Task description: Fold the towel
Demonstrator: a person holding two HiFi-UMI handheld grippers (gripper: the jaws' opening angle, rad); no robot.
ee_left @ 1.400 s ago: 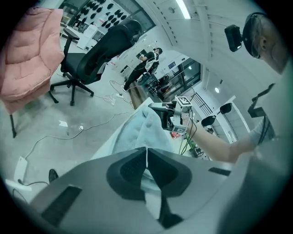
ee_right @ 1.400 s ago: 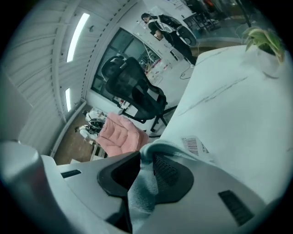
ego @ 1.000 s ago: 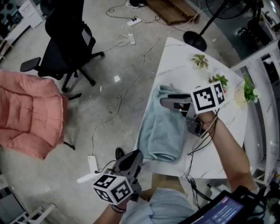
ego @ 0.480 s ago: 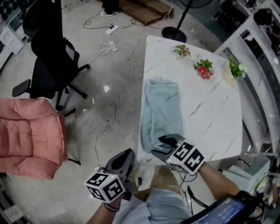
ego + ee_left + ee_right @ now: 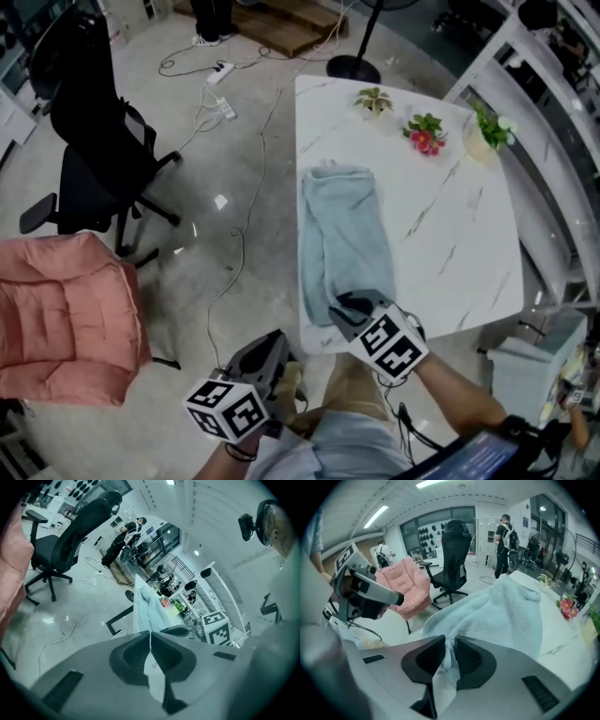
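A light blue towel (image 5: pixel 342 234) lies lengthwise along the left side of the white marble table (image 5: pixel 450 234), loosely folded and rumpled. My right gripper (image 5: pixel 349 307) is at the towel's near end, by the table's front edge. Its jaws have just been closing, and in the right gripper view (image 5: pixel 449 641) the pads pinch a bunch of towel (image 5: pixel 501 611). My left gripper (image 5: pixel 272 349) hangs off the table over the floor, below the near left corner. It is shut with nothing in it (image 5: pixel 151 633). The towel (image 5: pixel 149 611) shows ahead of it.
Small potted plants and flowers (image 5: pixel 427 131) stand along the table's far edge. A black office chair (image 5: pixel 84 141) and a pink padded chair (image 5: pixel 61 319) stand on the floor to the left. Cables (image 5: pixel 239 244) run across the floor. White shelving (image 5: pixel 562 141) borders the right.
My right gripper came from the towel's middle to its near end, dropped and closed on the fabric. The left gripper shifted only slightly. The head view swung so more of the table shows.
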